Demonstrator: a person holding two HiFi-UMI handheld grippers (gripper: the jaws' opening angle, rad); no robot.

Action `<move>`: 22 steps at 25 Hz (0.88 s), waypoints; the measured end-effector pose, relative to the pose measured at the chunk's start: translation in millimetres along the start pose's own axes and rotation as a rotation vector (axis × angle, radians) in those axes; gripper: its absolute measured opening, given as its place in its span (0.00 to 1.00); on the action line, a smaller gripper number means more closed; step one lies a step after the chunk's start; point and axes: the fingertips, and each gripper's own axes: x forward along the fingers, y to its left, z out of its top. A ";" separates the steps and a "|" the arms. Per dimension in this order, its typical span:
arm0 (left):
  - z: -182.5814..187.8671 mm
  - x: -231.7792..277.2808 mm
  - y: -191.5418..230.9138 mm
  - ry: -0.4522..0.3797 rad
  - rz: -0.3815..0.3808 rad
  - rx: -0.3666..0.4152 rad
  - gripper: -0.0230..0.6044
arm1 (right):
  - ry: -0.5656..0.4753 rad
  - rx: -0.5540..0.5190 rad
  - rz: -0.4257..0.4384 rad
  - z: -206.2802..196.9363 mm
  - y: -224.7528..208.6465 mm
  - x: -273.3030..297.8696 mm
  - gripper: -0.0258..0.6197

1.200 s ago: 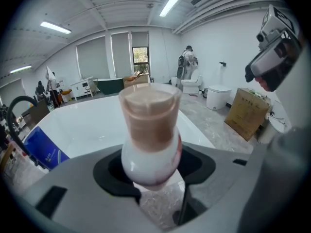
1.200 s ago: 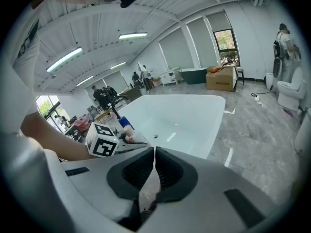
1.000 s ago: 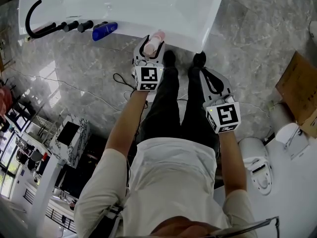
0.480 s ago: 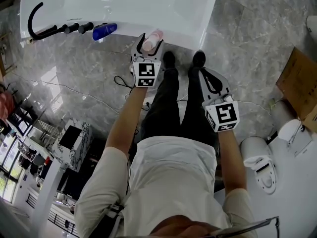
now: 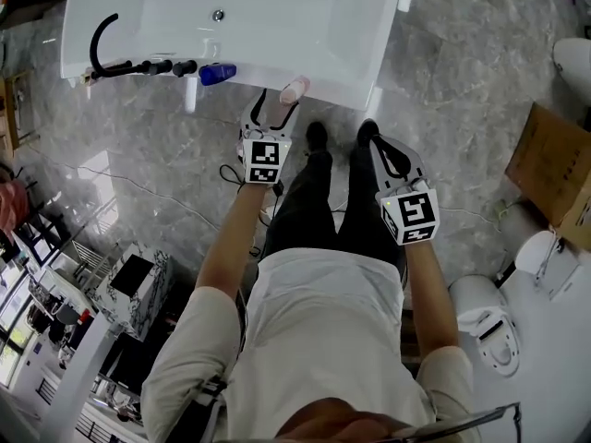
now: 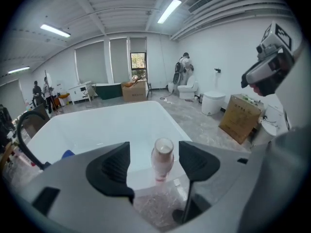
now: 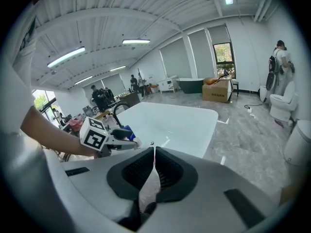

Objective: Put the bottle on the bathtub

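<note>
A pale pink bottle point(image 5: 295, 90) stands upright on the near rim of the white bathtub point(image 5: 351, 35). My left gripper point(image 5: 273, 111) hangs just short of it. Its jaws have just been opening and now stand wide, with no pad touching the bottle. In the left gripper view the bottle point(image 6: 162, 159) shows beyond the gap of the left gripper point(image 6: 154, 161), on the bathtub's rim point(image 6: 141, 176). My right gripper point(image 5: 391, 155) is lower at the right, over the person's legs, shut and empty. The right gripper point(image 7: 153, 152) shows its pads pressed together.
A blue bottle point(image 5: 219, 74) lies on the rim beside black tap fittings and a black hose point(image 5: 106, 40). A cardboard box point(image 5: 554, 169) and a white toilet point(image 5: 488, 326) stand at the right on the grey marble floor point(image 5: 166, 146). People stand far across the room.
The left gripper's jaws have spread and drawn back off the pink bottle, which stays standing on the tub rim. Both grippers have risen slightly.
</note>
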 end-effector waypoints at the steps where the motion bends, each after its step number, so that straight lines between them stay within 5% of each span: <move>1: 10.1 -13.2 1.3 -0.014 -0.009 -0.004 0.54 | -0.002 -0.009 -0.009 6.7 1.5 -6.5 0.09; 11: 115.3 -156.9 -4.5 -0.121 -0.189 -0.042 0.49 | -0.021 0.002 -0.091 68.2 27.9 -77.9 0.09; 22: 164.7 -251.6 2.3 -0.156 -0.206 -0.065 0.31 | -0.139 -0.008 -0.143 129.9 71.7 -152.9 0.09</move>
